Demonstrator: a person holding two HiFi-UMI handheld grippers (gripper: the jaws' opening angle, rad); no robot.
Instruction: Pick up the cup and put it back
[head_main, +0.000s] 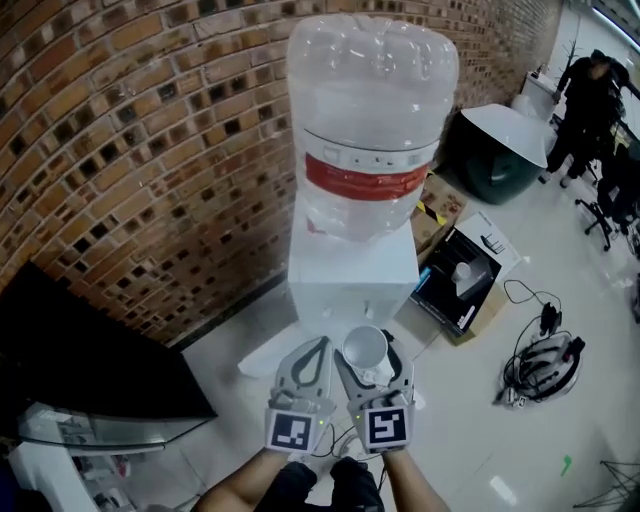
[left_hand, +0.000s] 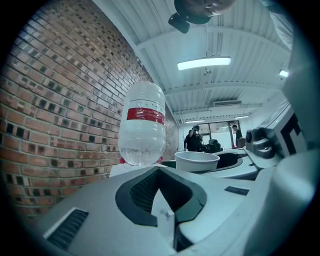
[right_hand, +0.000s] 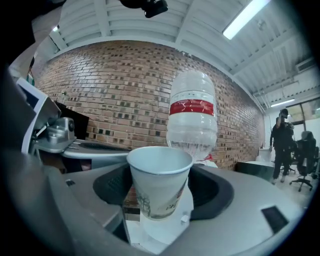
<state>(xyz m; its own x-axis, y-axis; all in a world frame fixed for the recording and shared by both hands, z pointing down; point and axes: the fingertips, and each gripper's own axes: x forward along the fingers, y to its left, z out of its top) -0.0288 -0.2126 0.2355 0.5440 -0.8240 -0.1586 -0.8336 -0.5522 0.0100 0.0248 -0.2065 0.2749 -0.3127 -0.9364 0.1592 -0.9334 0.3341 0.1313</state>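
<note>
Right gripper (head_main: 375, 378) clamped on cup (right_hand: 159, 182); cup upright between jaws, rim up. Dispenser (head_main: 352, 275) dead ahead, beyond jaw tips; set-down ledge probably hidden behind cup. Left gripper (head_main: 316, 348) alongside, jaws together, empty.

Head view: the paper cup (head_main: 365, 347) shows only its rim and inside. Its wall is hidden between the jaws of the right gripper (head_main: 370, 367). The lower front of the water dispenser (head_main: 352, 275) lies behind both grippers. The forearms (head_main: 250, 490) are cut off by the bottom edge, and the people (head_main: 590, 100) are too small for detail.

Left gripper view: the cup's body is hidden behind the left gripper (left_hand: 160, 172).

Right gripper view: the cup's print is too blurred to read. The cup's rim partly covers the lower end of the water bottle (right_hand: 192, 117).
</note>
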